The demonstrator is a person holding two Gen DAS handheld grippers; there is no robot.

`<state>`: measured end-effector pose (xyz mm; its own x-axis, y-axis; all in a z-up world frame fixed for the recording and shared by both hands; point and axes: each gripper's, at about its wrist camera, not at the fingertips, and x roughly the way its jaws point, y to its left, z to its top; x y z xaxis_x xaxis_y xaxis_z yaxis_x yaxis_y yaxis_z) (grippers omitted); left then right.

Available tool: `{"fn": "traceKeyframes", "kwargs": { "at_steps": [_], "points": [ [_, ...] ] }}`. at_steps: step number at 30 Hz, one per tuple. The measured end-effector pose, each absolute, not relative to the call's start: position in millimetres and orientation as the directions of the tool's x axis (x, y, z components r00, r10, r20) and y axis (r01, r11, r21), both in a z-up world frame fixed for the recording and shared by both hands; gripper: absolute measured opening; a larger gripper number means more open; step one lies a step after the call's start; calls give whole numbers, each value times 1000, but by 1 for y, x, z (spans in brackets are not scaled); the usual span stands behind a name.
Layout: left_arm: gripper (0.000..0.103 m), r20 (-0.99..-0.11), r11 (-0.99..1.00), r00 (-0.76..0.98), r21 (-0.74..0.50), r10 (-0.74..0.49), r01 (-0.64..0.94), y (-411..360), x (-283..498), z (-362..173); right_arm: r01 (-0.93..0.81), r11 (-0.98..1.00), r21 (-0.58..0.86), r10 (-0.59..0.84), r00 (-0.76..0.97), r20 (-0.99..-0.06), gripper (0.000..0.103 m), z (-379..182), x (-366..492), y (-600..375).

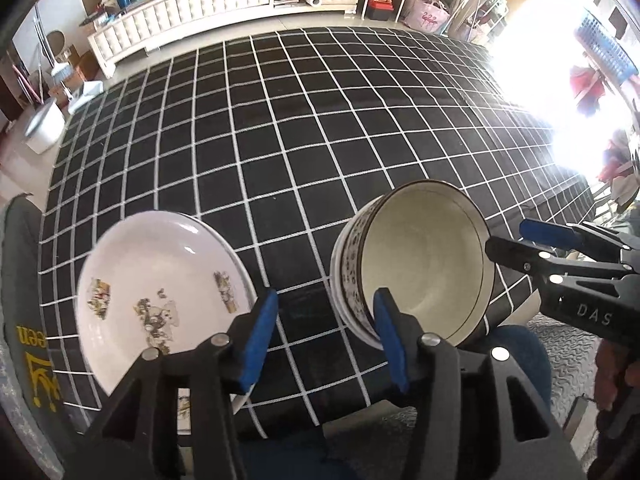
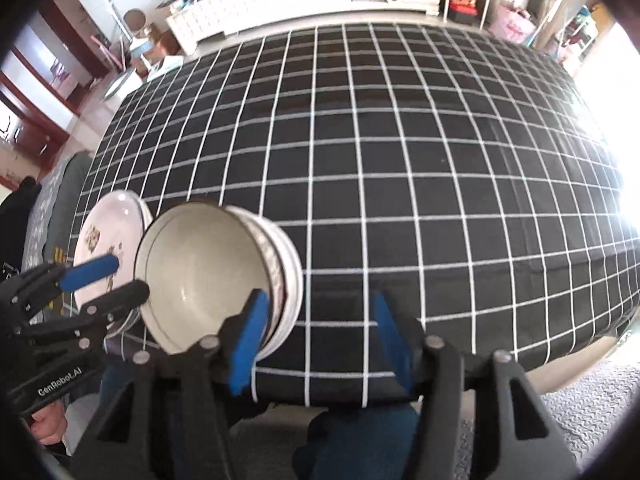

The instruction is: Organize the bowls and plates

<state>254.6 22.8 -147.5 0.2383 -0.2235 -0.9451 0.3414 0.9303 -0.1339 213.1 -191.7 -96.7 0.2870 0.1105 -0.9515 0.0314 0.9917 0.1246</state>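
Black cloth with a white grid covers the surface (image 1: 320,128). At its near left edge my stacked white plates (image 1: 160,300) lie flat. My left tool (image 1: 326,332) hangs open just right of them, gripping nothing. Right again sits the stack of bowls (image 1: 420,264), and my right tool (image 2: 316,336), open too, hovers beside it.

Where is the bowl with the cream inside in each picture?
Left wrist view: the bowl is lower right of centre, on top of a stack, just right of the plate.
Right wrist view: the bowl is lower left, partly hiding the plate behind it.
Shared landmark: the black checked cloth under both.
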Motion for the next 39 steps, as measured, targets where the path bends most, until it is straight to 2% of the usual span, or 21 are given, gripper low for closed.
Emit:
{"fn": "traceKeyframes", "kwargs": {
  "at_steps": [6,9,26,29,35,39],
  "points": [
    [47,-952,928,193,-164,-238,335,19,268,-172,68,977,204,183,237,-954,64,-114,224,-191],
    [47,-948,922,154,-218,-278,321,23,274,-185,106,959,261,237,198,-951,64,-127,230,-193],
    [50,-906,856,12,-395,-423,333,4,272,-239,131,928,350,328,159,-931,64,-151,224,-196],
    [56,-910,859,22,-384,-415,338,-5,264,-246,141,907,396,378,141,-915,64,-156,219,-200],
    [56,-909,865,42,-379,-414,328,-16,255,-249,194,847,495,476,136,-869,63,-164,210,-217],
    [56,-912,869,49,-370,-407,329,-21,254,-250,188,844,502,482,141,-865,63,-161,210,-218]
  ]
}}
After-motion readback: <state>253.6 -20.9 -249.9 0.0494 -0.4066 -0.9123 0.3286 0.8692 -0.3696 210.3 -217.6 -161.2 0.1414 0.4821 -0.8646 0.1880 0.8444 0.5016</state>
